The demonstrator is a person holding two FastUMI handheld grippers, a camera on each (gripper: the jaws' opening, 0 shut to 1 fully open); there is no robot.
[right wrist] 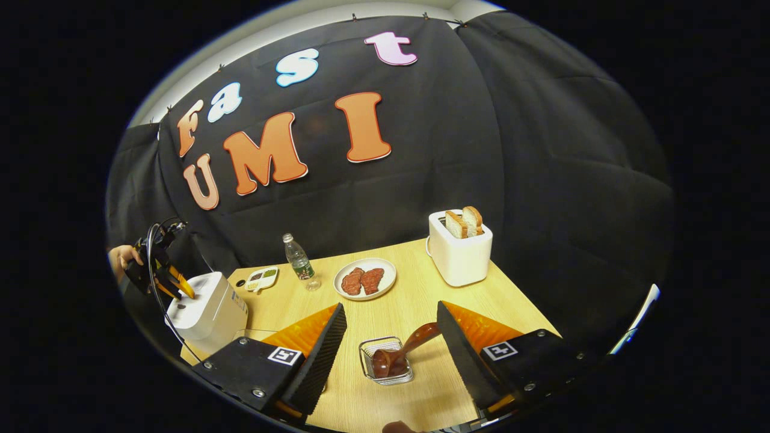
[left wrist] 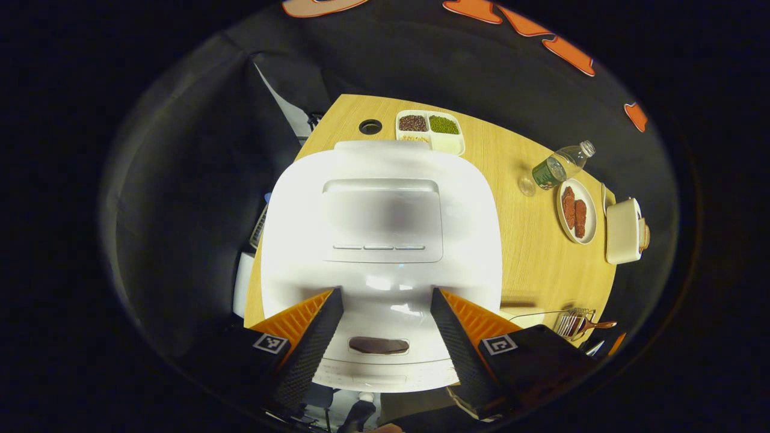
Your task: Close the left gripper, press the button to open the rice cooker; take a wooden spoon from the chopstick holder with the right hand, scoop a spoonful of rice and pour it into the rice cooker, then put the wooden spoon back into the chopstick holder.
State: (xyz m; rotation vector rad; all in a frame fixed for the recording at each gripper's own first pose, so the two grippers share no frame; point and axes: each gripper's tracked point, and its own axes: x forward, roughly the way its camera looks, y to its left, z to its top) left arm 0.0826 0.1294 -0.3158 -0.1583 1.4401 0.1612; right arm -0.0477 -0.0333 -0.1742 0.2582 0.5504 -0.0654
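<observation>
We hold the left tongs [left wrist: 387,337] apart above the closed cooker [left wrist: 382,240], its button [left wrist: 379,345] between the fingers. Right tongs [right wrist: 391,337], also apart, hover over the spoon [right wrist: 400,355] in its holder [right wrist: 368,352] on the bench [right wrist: 415,300].

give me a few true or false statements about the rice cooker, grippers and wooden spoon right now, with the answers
1. The rice cooker lid is closed. True.
2. The left gripper has its fingers shut together. False: they stand apart, over the cooker's dark button.
3. The wooden spoon sits in the chopstick holder. True.
4. The right gripper is clamped on the spoon. False: its fingers are open, with the spoon between them and untouched.
5. The toaster is empty. False: two bread slices stick up from it.
6. A water bottle stands beside the plate. True.
</observation>
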